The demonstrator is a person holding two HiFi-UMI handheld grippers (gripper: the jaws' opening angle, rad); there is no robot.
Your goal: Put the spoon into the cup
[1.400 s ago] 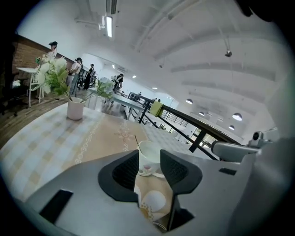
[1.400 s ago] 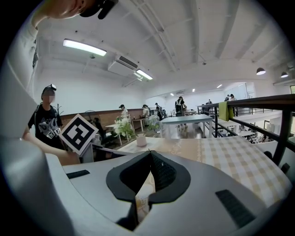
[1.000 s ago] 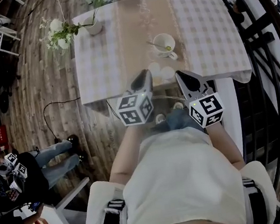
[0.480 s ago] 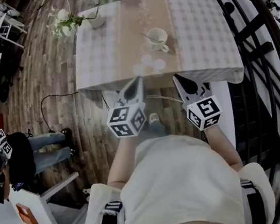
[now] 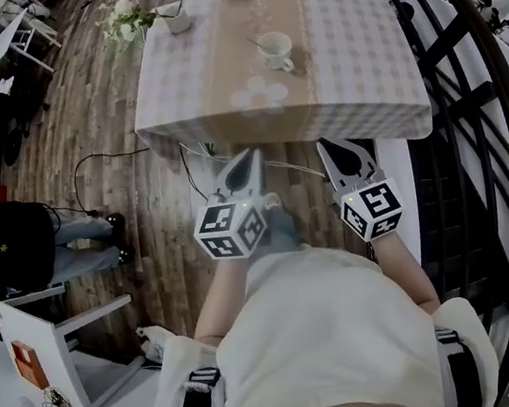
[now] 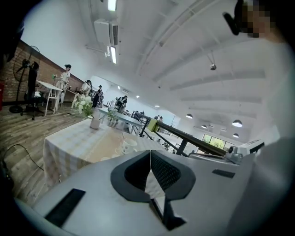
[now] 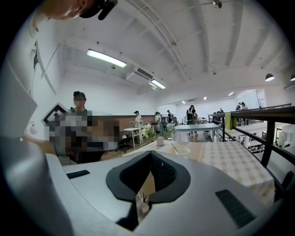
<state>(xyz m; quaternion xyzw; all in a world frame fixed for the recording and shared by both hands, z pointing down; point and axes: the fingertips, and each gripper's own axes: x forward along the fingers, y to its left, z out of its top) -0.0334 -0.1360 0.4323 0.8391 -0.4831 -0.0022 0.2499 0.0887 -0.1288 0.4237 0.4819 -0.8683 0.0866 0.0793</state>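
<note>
table [image 5: 356, 59] has receded from left claw [image 5: 251, 156] and right claw [image 5: 325, 148].

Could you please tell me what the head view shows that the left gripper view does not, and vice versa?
Only the head view: the right claw beside the left claw, both short of the checked-cloth table, and the wearer's white-clad torso. Only the left gripper view: long ceiling strip lights, and the left claw's jaws shut together with nothing between. Both: that table, the white ceramic cup with the thin spoon in it, and the white flower vase.
</note>
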